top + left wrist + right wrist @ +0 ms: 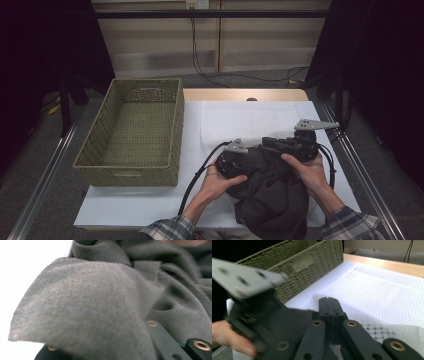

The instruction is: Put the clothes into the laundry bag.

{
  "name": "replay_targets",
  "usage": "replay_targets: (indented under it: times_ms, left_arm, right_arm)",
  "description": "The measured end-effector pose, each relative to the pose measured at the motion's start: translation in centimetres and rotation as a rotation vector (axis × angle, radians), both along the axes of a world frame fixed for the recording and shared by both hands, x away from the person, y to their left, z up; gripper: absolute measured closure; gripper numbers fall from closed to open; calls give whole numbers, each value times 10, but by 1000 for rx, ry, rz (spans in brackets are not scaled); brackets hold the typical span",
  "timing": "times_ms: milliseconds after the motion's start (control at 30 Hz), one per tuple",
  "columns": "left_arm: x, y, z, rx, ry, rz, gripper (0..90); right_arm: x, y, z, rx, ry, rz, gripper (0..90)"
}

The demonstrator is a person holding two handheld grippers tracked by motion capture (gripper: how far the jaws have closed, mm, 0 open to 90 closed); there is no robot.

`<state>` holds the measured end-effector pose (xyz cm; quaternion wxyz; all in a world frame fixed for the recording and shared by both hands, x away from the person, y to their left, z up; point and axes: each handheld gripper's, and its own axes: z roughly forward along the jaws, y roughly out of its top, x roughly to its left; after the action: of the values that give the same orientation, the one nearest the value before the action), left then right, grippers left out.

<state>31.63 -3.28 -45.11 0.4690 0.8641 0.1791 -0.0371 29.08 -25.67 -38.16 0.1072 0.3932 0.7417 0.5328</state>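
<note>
Dark grey garment (272,192) is bunched at about 5 o'clock on the desk (150,200), draped off the front edge, with both hands on it. Right tongs (329,301) are fully closed, jaws pressed flat together, cloth bunched at their base. Left tongs (235,159) are buried in the fabric and look clamped on it. Wicker basket (132,172) sits at 9 o'clock, and a white towel (240,117) at 1 o'clock.

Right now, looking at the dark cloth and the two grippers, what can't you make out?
- Left gripper jaws: left gripper view, covered by a fold of the dark cloth.
- Cloth's lower end: high view, cut off by the bottom edge.
- Left gripper body: right gripper view, blurred.
- Whether the shut right gripper pinches cloth: can't tell.
</note>
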Motion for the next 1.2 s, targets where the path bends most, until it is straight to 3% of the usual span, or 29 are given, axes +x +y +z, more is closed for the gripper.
replay_targets:
  times_ms: [67, 200, 233, 367, 433, 467, 567, 633, 833, 900, 967, 1067, 1133, 1200]
  left_arm:
    - [3, -3, -5, 51, -29, 21, 789]
    - [10, 3, 2, 109, -82, 159, 797]
    - [11, 4, 4, 84, -92, 187, 798]
    - [11, 13, 21, 97, -137, 246, 798]
    - [14, 17, 19, 100, -136, 277, 798]
    - [16, 16, 15, 90, -114, 281, 798]
    - [23, 11, -6, 124, -69, 247, 796]
    - [24, 14, -13, 86, -47, 249, 792]
    - [21, 16, -6, 75, -63, 226, 781]
    - [20, 17, -5, 69, -61, 223, 777]
    - [20, 17, -4, 57, -64, 219, 775]
    - [19, 19, -1, 44, -60, 214, 772]
    - [19, 19, 0, 34, -60, 210, 771]
    - [19, 20, 1, 23, -57, 207, 770]
  right_arm:
    - [-4, 0, 6, 10, -17, 2, 900]
    - [-12, 3, 17, 17, -42, 21, 900]
    - [-14, 4, 19, 22, -50, 28, 900]
    - [-21, -1, 24, 19, -57, 26, 900]
    - [-23, -7, 18, 7, -42, 19, 900]
    - [-23, -10, 13, -3, -30, 12, 900]
    - [-18, -16, -8, -28, 26, 0, 900]
    - [-13, -18, -18, -45, 49, 9, 900]
    - [-5, -16, -18, -85, 5, 3, 886]
    - [-1, -17, -19, -95, -2, 5, 802]
    - [1, -19, -17, -99, -7, 4, 779]
    - [1, -19, -15, -134, -27, -3, 693]
    - [2, -17, -17, -188, -34, -13, 671]
    - [4, -16, -19, -206, -35, -18, 658]
